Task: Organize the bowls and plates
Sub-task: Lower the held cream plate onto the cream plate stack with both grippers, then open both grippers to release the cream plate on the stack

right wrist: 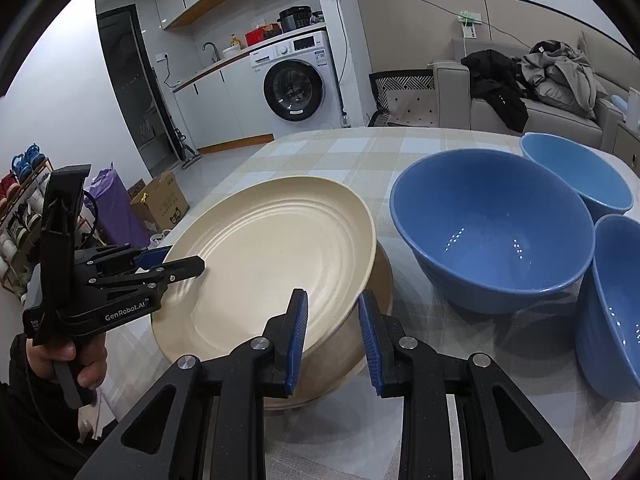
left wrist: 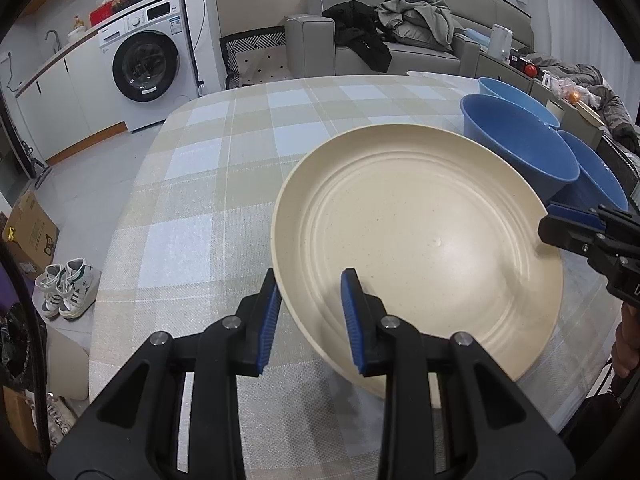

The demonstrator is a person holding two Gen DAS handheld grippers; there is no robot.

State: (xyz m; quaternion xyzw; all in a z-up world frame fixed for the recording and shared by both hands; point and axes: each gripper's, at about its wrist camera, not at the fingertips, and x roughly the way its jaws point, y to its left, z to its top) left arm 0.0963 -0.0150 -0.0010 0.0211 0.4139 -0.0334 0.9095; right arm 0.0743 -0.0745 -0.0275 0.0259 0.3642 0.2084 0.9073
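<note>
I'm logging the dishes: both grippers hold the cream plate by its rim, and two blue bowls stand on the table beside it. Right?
Not two: three blue bowls stand there, as the right wrist view shows. The rest holds: left gripper and right gripper both hold the cream plate by its rim.

Cream plate, blue bowls, checked tabletop

The plate [left wrist: 420,240] is speckled cream with ringed ridges; three bowls [right wrist: 492,224] are blue, one paler. The tabletop [left wrist: 208,208] cloth is beige, white and pale-blue plaid. Both grippers [left wrist: 312,312] are black with blue pads [right wrist: 298,332].
</note>
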